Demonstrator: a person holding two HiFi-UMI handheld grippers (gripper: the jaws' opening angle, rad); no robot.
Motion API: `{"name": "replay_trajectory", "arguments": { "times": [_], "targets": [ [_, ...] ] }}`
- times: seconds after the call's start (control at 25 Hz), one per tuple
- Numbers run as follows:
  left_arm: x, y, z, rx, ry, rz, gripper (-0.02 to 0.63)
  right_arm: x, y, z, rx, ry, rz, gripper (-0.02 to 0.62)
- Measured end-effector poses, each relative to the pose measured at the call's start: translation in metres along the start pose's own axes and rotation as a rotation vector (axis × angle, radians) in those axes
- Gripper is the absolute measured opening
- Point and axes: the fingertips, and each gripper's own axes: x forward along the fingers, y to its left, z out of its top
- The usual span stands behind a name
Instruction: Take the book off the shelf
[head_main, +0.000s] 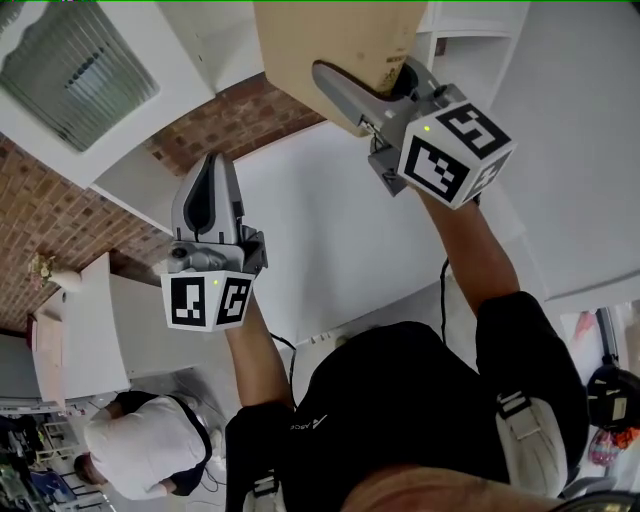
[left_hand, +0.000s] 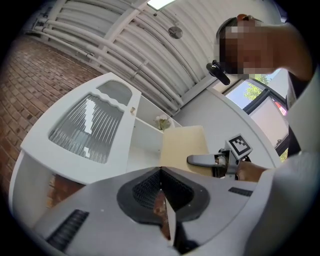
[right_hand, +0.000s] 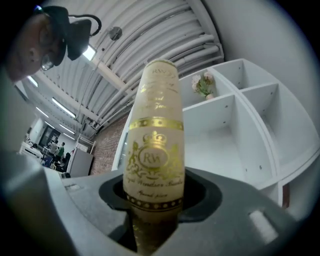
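A cream book (head_main: 330, 45) with a gold crest on its spine (right_hand: 155, 145) stands between the jaws of my right gripper (head_main: 375, 88), which is shut on its lower end. It is held out in the air in front of the white shelf unit (right_hand: 240, 125), clear of the compartments. In the left gripper view the book (left_hand: 182, 145) and the right gripper (left_hand: 202, 160) show side-on before the shelf (left_hand: 142, 142). My left gripper (head_main: 212, 178) hangs lower and to the left with its jaws together (left_hand: 163, 200) and nothing in them.
A small bunch of flowers (right_hand: 202, 85) sits in an upper shelf compartment. A white cabinet door with a ribbed pane (head_main: 70, 70) and a brick wall (head_main: 230, 120) lie to the left. Another person in a white top (head_main: 140, 450) is at the lower left.
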Motion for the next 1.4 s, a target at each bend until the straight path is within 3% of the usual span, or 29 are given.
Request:
{"name": "replay_trajectory", "arguments": {
  "times": [0.28, 0.56, 1.4],
  "targets": [
    [-0.023, -0.026, -0.015, -0.007, 0.033, 0.006, -0.002, -0.059, 0.022, -0.049, -0.011, 0.012, -0.013, 0.211],
    [-0.039, -0.016, -0.023, 0.0, 0.049, 0.041, -0.002, -0.08, 0.041, -0.087, -0.016, 0.028, 0.023, 0.21],
    [-0.035, -0.021, -0.021, 0.034, 0.06, 0.043, -0.002, -0.083, 0.039, -0.091, -0.036, 0.054, 0.035, 0.209]
  ]
}}
